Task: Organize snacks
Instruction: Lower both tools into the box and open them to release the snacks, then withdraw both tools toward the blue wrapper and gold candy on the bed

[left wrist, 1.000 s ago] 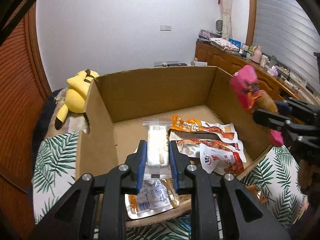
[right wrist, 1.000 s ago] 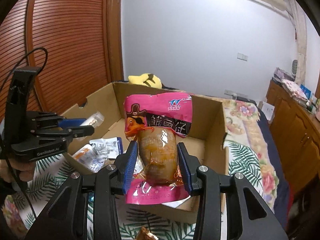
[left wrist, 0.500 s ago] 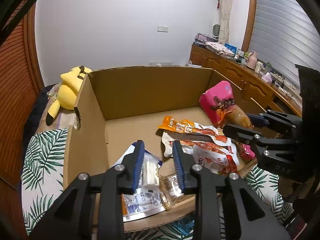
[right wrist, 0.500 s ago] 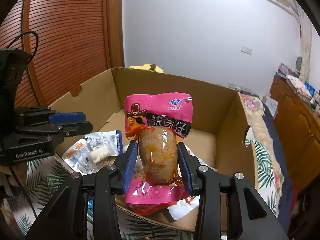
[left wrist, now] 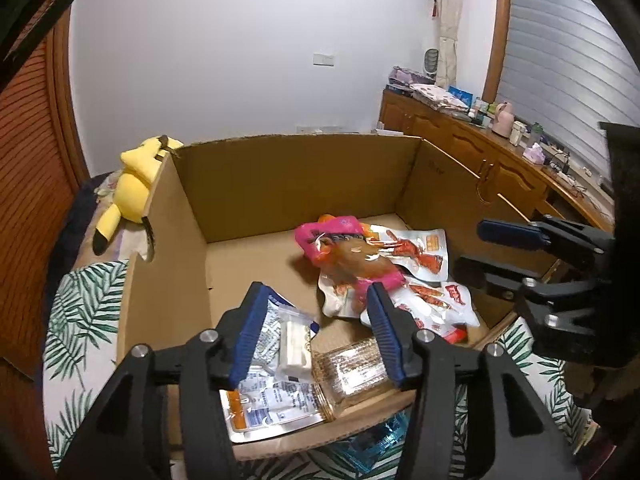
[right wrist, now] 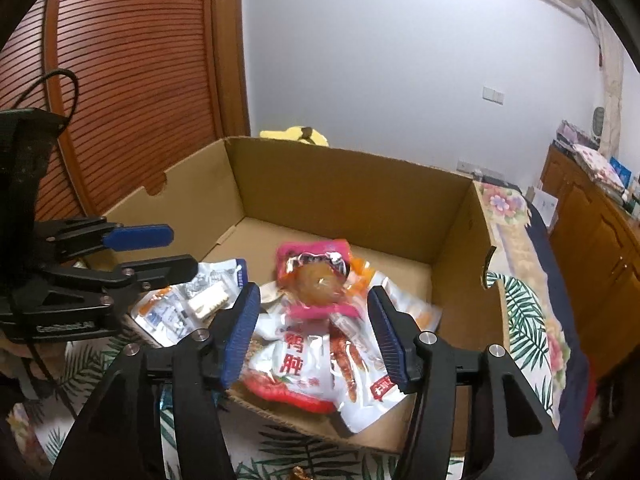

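Observation:
An open cardboard box [left wrist: 288, 184] [right wrist: 352, 196] holds the snacks. The pink snack pack [left wrist: 348, 256] [right wrist: 316, 280] lies loose on the white and red packets [left wrist: 424, 304] [right wrist: 312, 368] inside it. A clear pack with a white bar [left wrist: 294, 342] [right wrist: 208, 302] rests on silver pouches at the box's near left corner. My left gripper [left wrist: 316, 332] [right wrist: 156, 254] hovers over that pack, jaws opening, pads touching nothing. Over the front edge my right gripper [right wrist: 316, 336] [left wrist: 492, 248] is opening too, nothing pressed between its pads.
The box sits on a bed with a palm-leaf cover [left wrist: 80, 312]. A yellow plush toy [left wrist: 132, 192] lies behind the box's left wall. Wooden cabinets [left wrist: 480, 152] with clutter run along the right. A wooden slatted door [right wrist: 120, 80] stands at the left.
Both grippers let go: the white bar pack dropped from the left into the near corner, the pink pack fell from the right onto the packets. Both sets of jaws widened.

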The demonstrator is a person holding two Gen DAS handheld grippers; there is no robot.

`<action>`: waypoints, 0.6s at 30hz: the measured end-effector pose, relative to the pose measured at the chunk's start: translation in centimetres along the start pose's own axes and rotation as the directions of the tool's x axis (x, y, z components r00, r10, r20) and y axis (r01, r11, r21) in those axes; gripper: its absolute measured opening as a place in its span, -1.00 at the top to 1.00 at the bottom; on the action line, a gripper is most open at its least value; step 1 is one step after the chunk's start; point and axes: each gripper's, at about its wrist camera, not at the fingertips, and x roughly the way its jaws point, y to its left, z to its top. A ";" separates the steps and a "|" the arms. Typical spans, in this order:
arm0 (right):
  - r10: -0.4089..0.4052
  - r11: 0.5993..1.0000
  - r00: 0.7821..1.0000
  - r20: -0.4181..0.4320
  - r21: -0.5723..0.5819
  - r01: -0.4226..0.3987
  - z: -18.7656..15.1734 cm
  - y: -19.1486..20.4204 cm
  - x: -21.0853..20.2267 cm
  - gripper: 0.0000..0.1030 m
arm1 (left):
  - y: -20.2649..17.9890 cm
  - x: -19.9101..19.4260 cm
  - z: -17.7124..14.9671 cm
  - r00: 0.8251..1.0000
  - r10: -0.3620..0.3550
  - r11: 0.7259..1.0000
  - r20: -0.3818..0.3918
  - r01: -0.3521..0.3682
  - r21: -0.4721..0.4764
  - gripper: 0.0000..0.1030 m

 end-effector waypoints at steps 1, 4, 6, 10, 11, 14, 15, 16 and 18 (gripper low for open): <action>0.004 1.000 1.000 0.008 0.001 -0.004 0.0 0.2 -0.4 -0.11 | -0.2 -0.2 0.0 1.000 0.000 1.000 0.002 0.000 0.002 -0.04; 0.005 1.000 0.999 0.045 0.006 -0.006 -0.2 0.7 -2.4 -0.11 | -0.7 -1.2 0.0 1.000 -0.007 1.000 0.015 0.007 0.015 -0.08; 0.016 1.000 0.997 0.070 0.014 -0.017 -0.5 1.0 -4.1 -0.11 | -1.4 -2.2 0.0 0.999 -0.005 1.000 0.038 0.004 0.029 -0.25; 0.024 0.999 0.994 0.111 0.031 -0.028 -1.5 1.6 -7.3 -0.12 | -2.6 -4.5 -0.3 0.996 0.005 0.998 0.089 -0.011 0.063 -0.57; 0.023 0.999 0.993 0.119 0.035 -0.028 -1.8 1.8 -8.1 -0.14 | -3.1 -5.3 -0.5 0.994 0.007 0.997 0.109 -0.014 0.072 -0.66; 0.016 0.999 0.992 0.128 0.046 -0.022 -3.1 2.2 -9.8 -0.18 | -4.3 -7.4 -1.3 0.990 -0.001 0.995 0.143 -0.014 0.103 -0.76; 0.013 0.999 0.992 0.125 0.048 -0.019 -3.5 2.3 -10.2 -0.20 | -4.6 -7.9 -1.6 0.989 -0.002 0.994 0.150 -0.014 0.107 -0.77; 0.007 0.999 0.992 0.125 0.050 -0.013 -3.9 2.2 -10.5 -0.22 | -4.9 -8.5 -1.9 0.988 -0.003 0.994 0.157 -0.015 0.111 -0.77; -0.003 0.998 0.993 0.121 0.063 -0.004 -4.9 2.3 -11.1 -0.32 | -5.3 -9.3 -2.8 0.986 -0.001 0.993 0.169 -0.020 0.119 -0.78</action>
